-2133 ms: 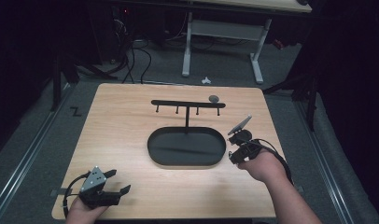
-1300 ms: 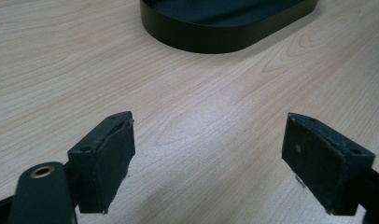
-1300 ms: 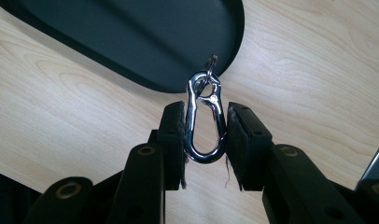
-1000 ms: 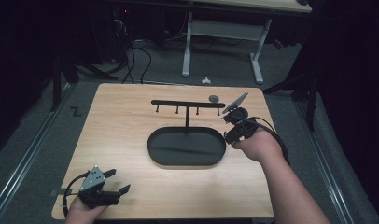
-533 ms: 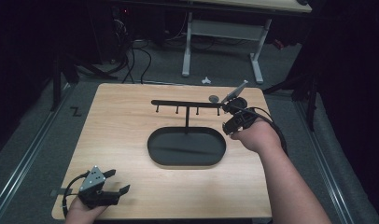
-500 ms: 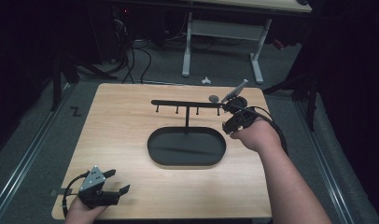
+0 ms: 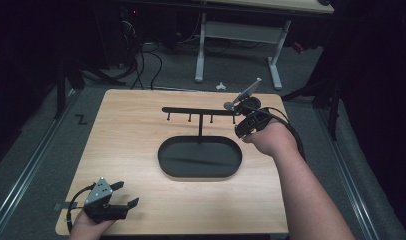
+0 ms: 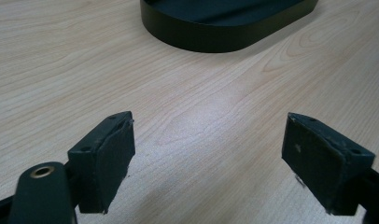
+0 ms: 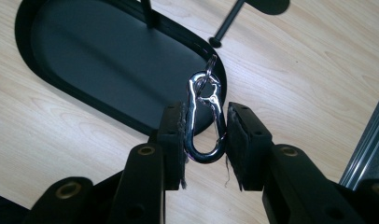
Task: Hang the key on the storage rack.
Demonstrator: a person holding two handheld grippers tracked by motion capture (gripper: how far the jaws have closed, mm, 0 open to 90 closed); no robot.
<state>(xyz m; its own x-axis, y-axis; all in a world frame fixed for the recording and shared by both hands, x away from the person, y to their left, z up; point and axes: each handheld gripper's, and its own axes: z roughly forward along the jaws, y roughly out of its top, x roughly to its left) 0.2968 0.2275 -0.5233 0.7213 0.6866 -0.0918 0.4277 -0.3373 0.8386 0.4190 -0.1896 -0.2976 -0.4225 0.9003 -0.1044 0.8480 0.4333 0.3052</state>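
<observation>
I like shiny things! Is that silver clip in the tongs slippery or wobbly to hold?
The clip looks like polished metal, so it is probably stiff and a bit slippery. The right tongs pinch its two long sides, so it might twist between the pads. The small ring on top likely swings loose.

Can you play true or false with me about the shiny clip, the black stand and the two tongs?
1. The right tongs are pinching a shiny metal clip. True.
2. The left tongs are holding a clip too. False: they are open with nothing between them, just above the wooden table.
3. The black stand has an oval base. True.
4. The clip already hangs on a peg of the stand. False: it is in the right tongs, near the right end of the stand's bar.
5. The left tongs are next to the stand's bar. False: they are at the near left corner of the table.
</observation>
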